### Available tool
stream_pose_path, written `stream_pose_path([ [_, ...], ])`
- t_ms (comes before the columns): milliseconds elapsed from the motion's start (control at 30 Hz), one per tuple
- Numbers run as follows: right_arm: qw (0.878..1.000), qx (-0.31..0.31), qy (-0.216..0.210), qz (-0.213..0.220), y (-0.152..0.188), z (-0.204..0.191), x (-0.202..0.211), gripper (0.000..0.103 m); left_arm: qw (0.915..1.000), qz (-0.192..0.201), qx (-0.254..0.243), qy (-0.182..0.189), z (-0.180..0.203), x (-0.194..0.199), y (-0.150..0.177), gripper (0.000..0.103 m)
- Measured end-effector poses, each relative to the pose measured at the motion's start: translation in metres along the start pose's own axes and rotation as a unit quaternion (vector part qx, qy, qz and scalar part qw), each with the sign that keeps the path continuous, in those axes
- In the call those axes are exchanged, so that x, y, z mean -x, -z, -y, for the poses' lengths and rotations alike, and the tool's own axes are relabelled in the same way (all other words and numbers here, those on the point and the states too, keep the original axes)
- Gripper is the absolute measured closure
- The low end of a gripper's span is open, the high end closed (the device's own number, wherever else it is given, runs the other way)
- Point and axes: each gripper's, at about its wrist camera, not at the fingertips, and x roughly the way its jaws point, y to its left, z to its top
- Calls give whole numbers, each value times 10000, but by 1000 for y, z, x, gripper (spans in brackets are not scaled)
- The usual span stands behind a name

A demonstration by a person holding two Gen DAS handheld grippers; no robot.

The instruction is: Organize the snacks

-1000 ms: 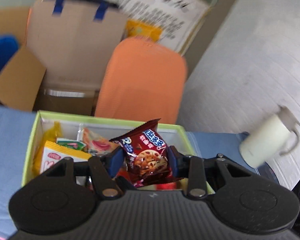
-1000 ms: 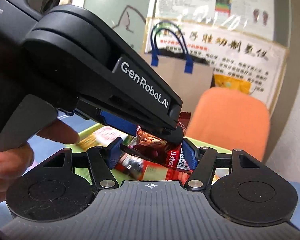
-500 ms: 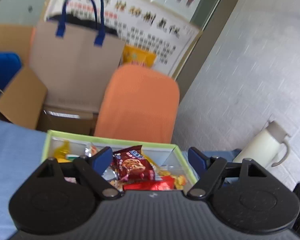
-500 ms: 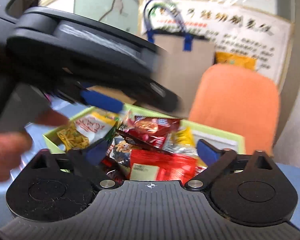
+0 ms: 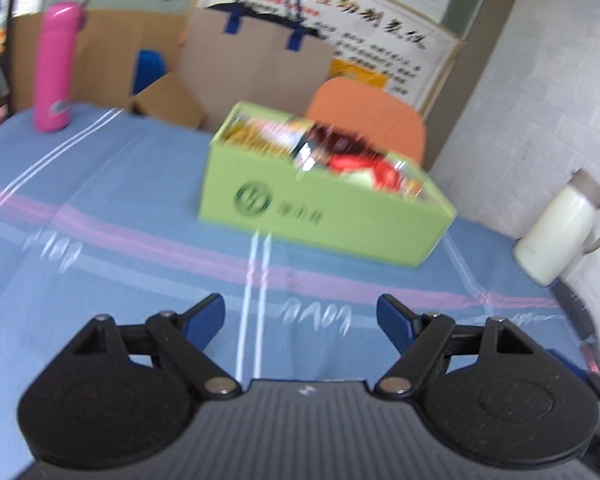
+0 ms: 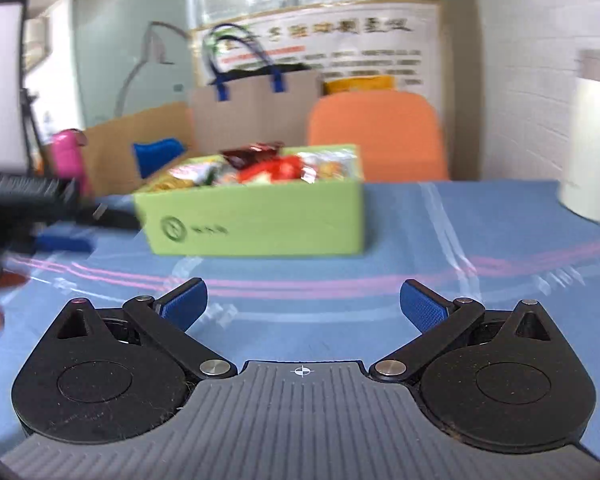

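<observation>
On the tabletop (image 5: 100, 208), the green box (image 5: 320, 220) stands packed with snack packets (image 6: 268, 168), piled to its rim and a little above. Both tools sit on the near side of the box, well apart from it. The left gripper (image 5: 300, 316) has its fingers released with nothing between them, and the right gripper (image 6: 303, 304) has its fingers spread wide, also empty. No loose snack shows on the cloth near the box in either view, so the step in hand looks like clearing away from a filled box. To do that well, keep both tools low and clear of the box's near wall so it is not nudged. Watch the white jug (image 5: 560, 232) to the right of the box and the pink bottle (image 5: 56, 68) far to its left. If 1 packet sits proud, press it down gently.
</observation>
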Motion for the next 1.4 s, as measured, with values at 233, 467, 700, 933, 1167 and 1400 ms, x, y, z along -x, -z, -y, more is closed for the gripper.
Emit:
stream_pose_path([
  [233,9933,-1005,538,-193,27,23,33,10,9981,-258,-530,-186,23,13,26,24],
  [467,9867,-1238,1000,-330,17,19,55,10,9981,-126,-585,-110,36,34,28,23],
  [700,9896,-1051,800,-573,18,10,58,10,9973,-96,-694,-238,38,37,30,23],
  [933,9894,-986,721,-790,21,4,48,10,9964,-63,-794,-295,40,37,29,23],
  [1167,9896,-924,771,-789,19,3,45,10,9958,4,-854,-332,41,39,27,23],
  [1400,9895,-948,784,-758,17,6,47,10,9952,4,-907,-372,45,39,26,23],
])
